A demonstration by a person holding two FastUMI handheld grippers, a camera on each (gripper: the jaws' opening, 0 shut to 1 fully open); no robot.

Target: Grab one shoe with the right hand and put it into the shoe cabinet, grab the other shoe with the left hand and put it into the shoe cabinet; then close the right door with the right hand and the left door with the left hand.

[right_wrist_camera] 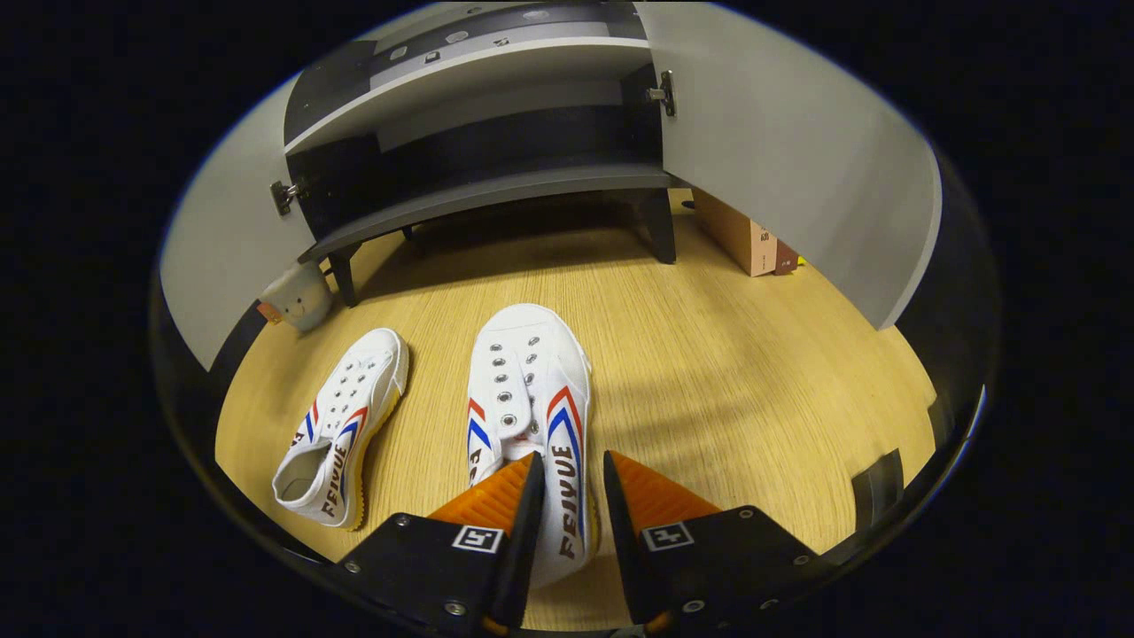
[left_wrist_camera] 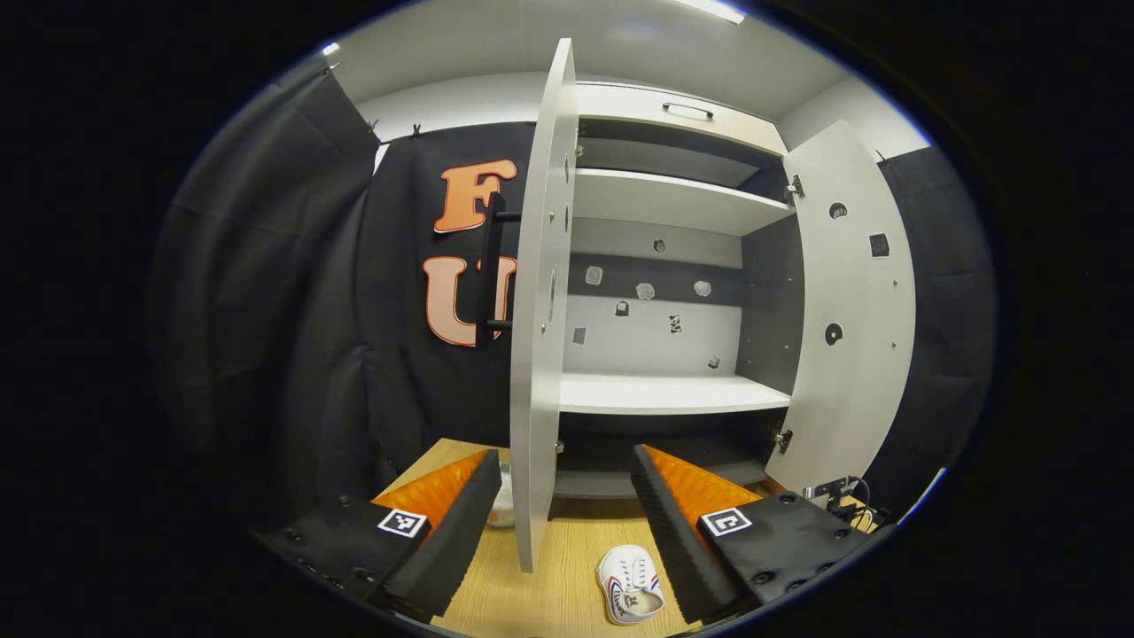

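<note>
White shoe [right_wrist_camera: 532, 399] between right hand-held gripper [right_wrist_camera: 571, 478] fingers — grip uncertain; left hand-held gripper [left_wrist_camera: 563, 496] agape, empty.

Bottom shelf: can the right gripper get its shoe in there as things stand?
Probably yes. Both doors stand open, the bottom shelf looks bare, and the floor between is free. The right gripper straddles the shoe side wall; whether both fingers press is unclear.

Hidden and cut off

Our right gripper [right_wrist_camera: 567, 496] covers one shoe's [right_wrist_camera: 530, 390] heel; grip perhaps closed, we cannot tell.
</note>
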